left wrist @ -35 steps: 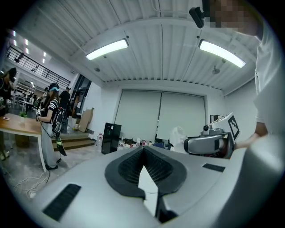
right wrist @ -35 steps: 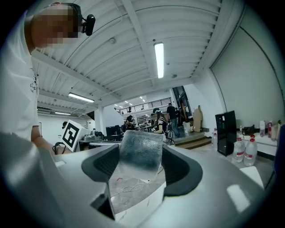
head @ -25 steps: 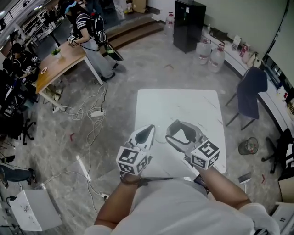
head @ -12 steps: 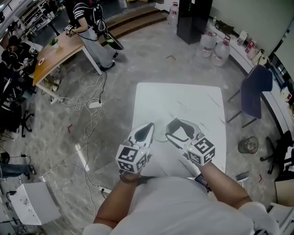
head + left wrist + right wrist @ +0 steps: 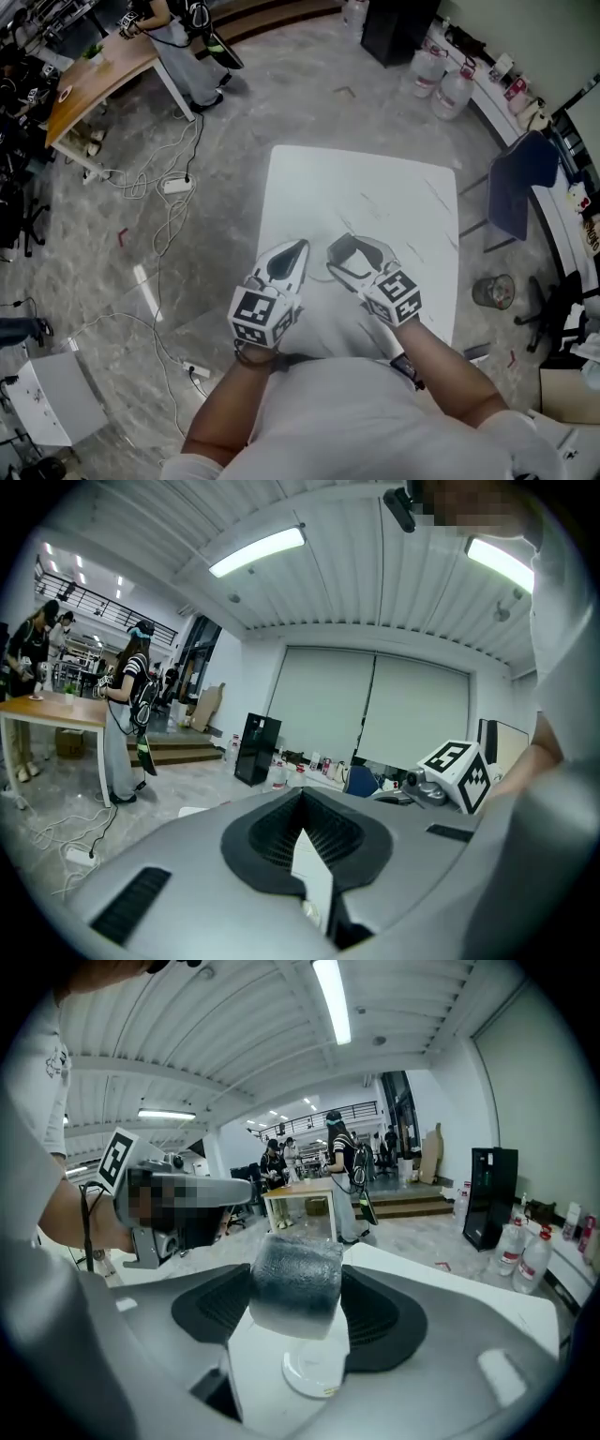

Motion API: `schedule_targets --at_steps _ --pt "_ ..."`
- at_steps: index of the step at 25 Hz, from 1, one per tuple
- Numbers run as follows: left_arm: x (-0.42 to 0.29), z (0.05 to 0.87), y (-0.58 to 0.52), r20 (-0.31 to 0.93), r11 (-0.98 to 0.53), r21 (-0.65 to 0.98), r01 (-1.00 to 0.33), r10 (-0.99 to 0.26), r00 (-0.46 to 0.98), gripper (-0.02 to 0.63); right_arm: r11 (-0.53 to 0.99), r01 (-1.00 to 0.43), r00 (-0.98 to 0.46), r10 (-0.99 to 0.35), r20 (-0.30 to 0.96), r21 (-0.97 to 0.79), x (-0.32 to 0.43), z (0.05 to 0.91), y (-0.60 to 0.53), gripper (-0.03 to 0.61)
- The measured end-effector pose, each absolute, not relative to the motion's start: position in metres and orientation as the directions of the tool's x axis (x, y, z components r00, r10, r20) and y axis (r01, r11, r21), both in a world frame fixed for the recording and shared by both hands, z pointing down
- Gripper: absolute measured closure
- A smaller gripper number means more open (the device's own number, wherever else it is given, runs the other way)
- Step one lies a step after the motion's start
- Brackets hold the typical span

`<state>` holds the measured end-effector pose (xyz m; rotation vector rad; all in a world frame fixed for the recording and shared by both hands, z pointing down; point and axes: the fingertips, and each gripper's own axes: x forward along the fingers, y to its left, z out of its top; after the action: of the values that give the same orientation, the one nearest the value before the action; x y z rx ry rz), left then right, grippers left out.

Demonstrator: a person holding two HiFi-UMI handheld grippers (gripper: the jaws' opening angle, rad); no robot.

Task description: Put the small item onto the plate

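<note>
Right gripper (image 5: 345, 251) is clenching on the item (image 5: 295, 1283), a dark grey roll, pads pressing both its sides. Roll is hanging upright between the jaws, right over the plate (image 5: 314, 1374). Plate is lying on the table (image 5: 375, 197), partly covered by the roll's lower edge. Can't tell whether the roll is touching the plate or hovering just above it. In the head view the roll is hiding inside the jaws, and the plate is barely showing against the white tabletop.

Left gripper (image 5: 296, 249) is clenched with nothing in it, tips meeting, only a thin wedge of table showing through below them. A small pale bit at the bottom of that wedge is too blurry to name. It is hovering over the table just beside the right gripper, apart from the roll.

Forearms are running out of the head view's bottom edge. A chair (image 5: 518, 183) is standing off the table's right side, and a wooden desk (image 5: 94, 80) is being cut off top left.
</note>
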<state>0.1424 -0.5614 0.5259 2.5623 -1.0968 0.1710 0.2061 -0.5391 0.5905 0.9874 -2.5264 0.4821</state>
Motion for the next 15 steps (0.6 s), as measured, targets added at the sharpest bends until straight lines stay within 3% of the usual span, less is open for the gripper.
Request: schedule_targets --at_steps 15 --pt "0.116 0.600 -0.606 0.313 -0.612 0.340 -0.714 -0.643 0.699 0.607 0.674 -0.713 -0.561 -0.382 0.735 -0.194 0.189 0.775 -0.578 0.284"
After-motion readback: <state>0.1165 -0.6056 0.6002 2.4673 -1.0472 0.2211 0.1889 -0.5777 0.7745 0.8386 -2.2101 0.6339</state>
